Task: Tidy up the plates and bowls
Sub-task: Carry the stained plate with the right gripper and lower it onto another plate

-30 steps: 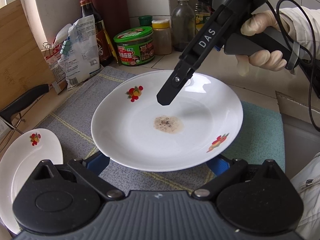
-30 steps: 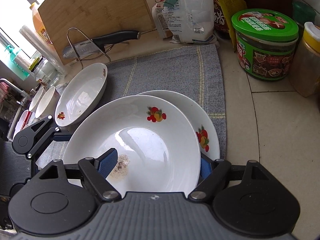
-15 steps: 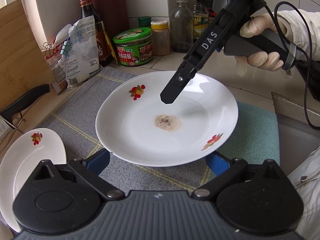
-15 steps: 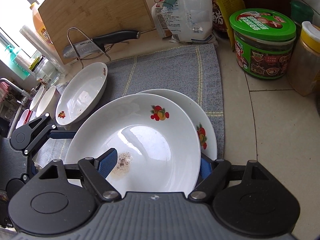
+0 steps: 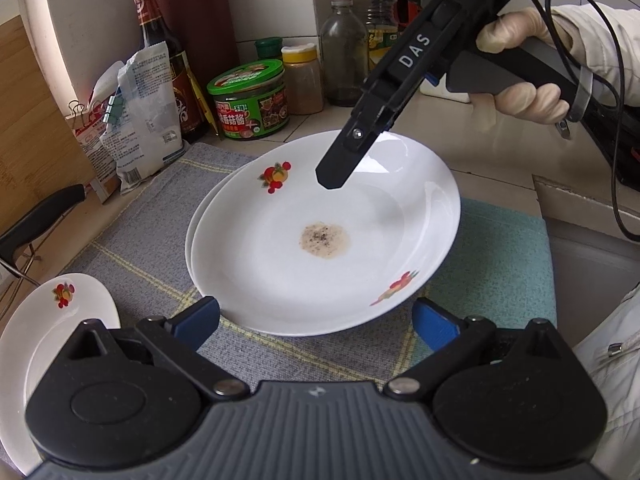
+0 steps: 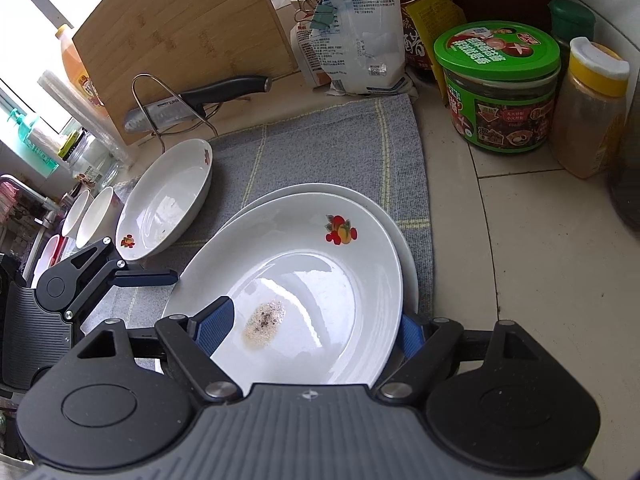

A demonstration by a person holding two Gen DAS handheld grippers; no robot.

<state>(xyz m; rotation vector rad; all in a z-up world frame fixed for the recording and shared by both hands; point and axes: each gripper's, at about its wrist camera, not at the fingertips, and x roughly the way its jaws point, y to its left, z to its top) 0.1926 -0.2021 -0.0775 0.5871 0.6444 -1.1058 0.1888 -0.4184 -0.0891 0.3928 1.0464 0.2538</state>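
From the right wrist view, the right gripper (image 6: 314, 314) has its fingers half apart and clamped across the near rim of the top plate (image 6: 304, 248), one finger lying inside the dish and the other hidden outside the rim at 4 o'clock. The left gripper (image 5: 314, 308) hangs at that plate's opposite edge with its fingers wide and nothing in them.

The top plate sits nested on a lower plate (image 6: 404, 240), whose rim shows from 12 to 3 o'clock. Both rest on the grey mat (image 6: 320, 148).

I judge the plate to be:
- **Stiff and smooth:** it is glazed and likely slick under the pads.
- **Fairly weighty:** held by one edge, it will want to tip.
- **Breakable:** it could chip if it knocks the plate beneath.

The sloped rim looks like the only place to take hold. A second grip on the opposite edge would steady it. The peppery residue (image 6: 264, 320) near the inside finger is best avoided.

Further out:
- **10 o'clock:** a third plate (image 6: 168, 200) lies on the mat, with two small bowls (image 6: 96, 216) just beyond it.
- **11 o'clock:** a knife (image 6: 200, 100) rests on a wire stand against the cutting board (image 6: 180, 28).
- **12 o'clock:** a clipped bag (image 6: 360, 40) stands.
- **1 to 2 o'clock:** a green-lidded jar (image 6: 500, 88) and a yellow-capped jar (image 6: 592, 112) crowd the worktop (image 6: 520, 260). A wide swing that way could strike them
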